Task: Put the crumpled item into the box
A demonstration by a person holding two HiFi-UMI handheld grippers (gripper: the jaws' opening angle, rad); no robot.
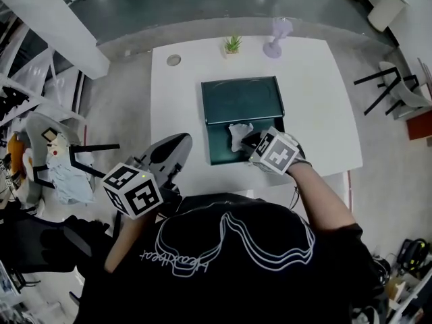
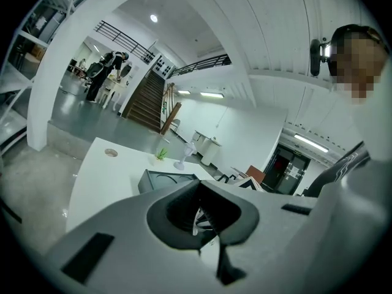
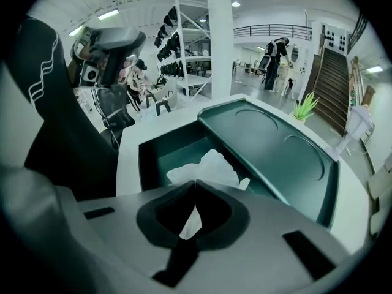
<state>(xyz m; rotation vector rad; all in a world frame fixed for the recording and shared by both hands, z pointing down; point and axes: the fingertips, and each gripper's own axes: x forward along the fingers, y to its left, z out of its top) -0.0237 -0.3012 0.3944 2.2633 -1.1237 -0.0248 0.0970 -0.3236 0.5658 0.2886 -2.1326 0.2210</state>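
Observation:
A dark green box (image 1: 219, 155) stands open on the white table (image 1: 310, 93), its lid (image 1: 241, 100) laid flat behind it. My right gripper (image 1: 251, 142) is shut on the crumpled white paper (image 1: 237, 136) and holds it over the box's open compartment. In the right gripper view the paper (image 3: 208, 167) sticks out past the shut tips (image 3: 195, 185), with the box wall (image 3: 153, 158) just below. My left gripper (image 1: 177, 144) hangs at the table's front left edge, jaws shut with nothing in them. From the left gripper (image 2: 199, 185) the box (image 2: 165, 179) lies ahead.
A small potted plant (image 1: 232, 44), a purple desk fan (image 1: 277, 38) and a round disc (image 1: 174, 60) sit along the table's far edge. A chair piled with things (image 1: 54, 160) stands to the left, more chairs (image 1: 398, 90) to the right.

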